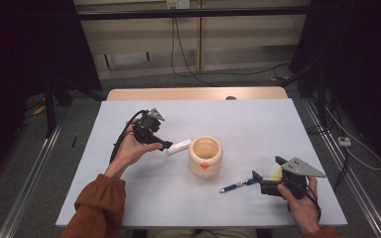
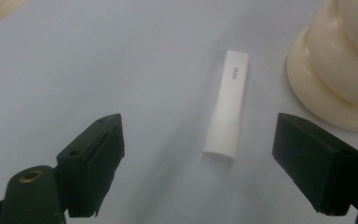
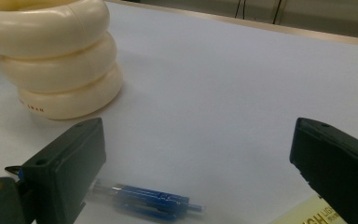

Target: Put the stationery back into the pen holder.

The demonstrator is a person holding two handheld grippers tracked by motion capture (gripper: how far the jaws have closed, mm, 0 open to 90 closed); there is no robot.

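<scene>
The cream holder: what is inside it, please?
In the high view, the holder is open at the top and only its pale inner wall shows; no item sticks out. Its bottom is hidden by the rim. The white stick and blue pen lie outside on the table.

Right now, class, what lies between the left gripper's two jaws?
The white stick lies on the table between the open jaws of the left gripper, untouched, in the left gripper view.

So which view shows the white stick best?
The left gripper view: the white stick lies close and sharp, small print legible, between the open left claw. The high view shows it small beside the cream pot.
</scene>
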